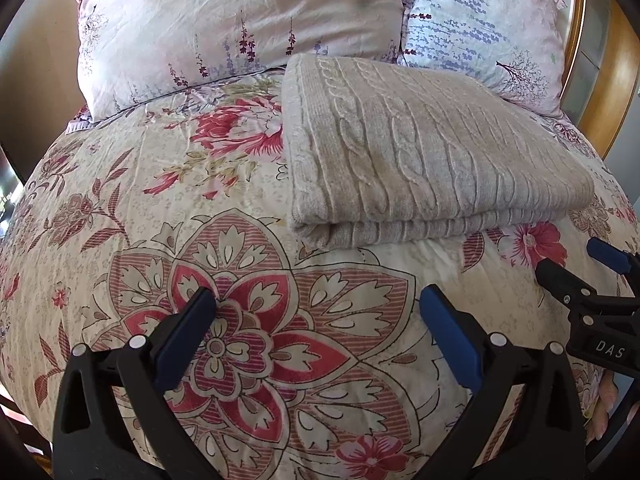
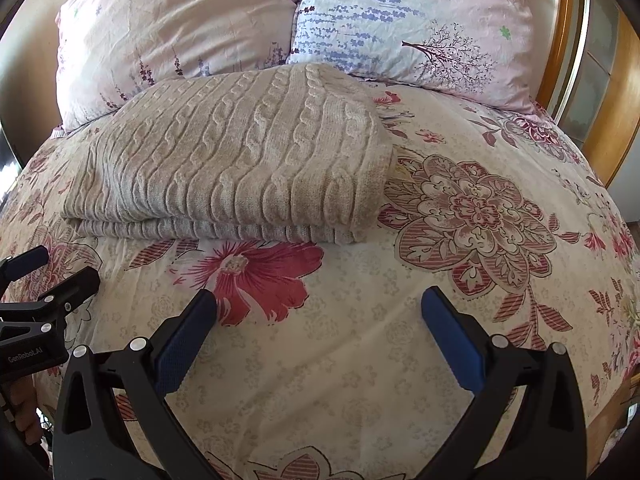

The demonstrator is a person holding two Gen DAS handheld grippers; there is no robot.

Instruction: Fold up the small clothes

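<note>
Left wrist view, L to R: the left gripper [image 1: 318,300] sits low over the floral bedspread [image 1: 140,208], jaws spread wide, nothing between the 2 blue pads [image 1: 184,340], just the big red flower print under them. Up and to the R lies the folded knit sweater [image 1: 420,152], beige cable-knit, flat on the bedspread, folded edge toward the camera, well apart from the fingertips. Behind it 2 pillows: a pink pillow [image 1: 224,28] at L, a lavender-print pillow [image 1: 488,28] at R; the sweater's far edge reaches the pillows' front. Far R edge: the right gripper [image 1: 576,266] pokes in, its 2 fingers apart, holding nothing, near the sweater's R corner but not touching. Wooden headboard [image 1: 600,92] behind at R.

Right wrist view, L to R: left gripper [image 2: 60,266] at the L edge, fingers parted, "GenRobot.AI" on its body. Sweater [image 2: 240,152] upper L-center, lying on the bedspread [image 2: 400,340]. Right gripper [image 2: 318,300] at bottom center, jaws wide apart, empty, over plain cream fabric w/ a red flower near its L pad [image 2: 180,344]. Sweater is ahead of it, apart. Same 2 pillows [image 2: 176,24] [image 2: 420,28] at the back, headboard [image 2: 560,52] at R.
</note>
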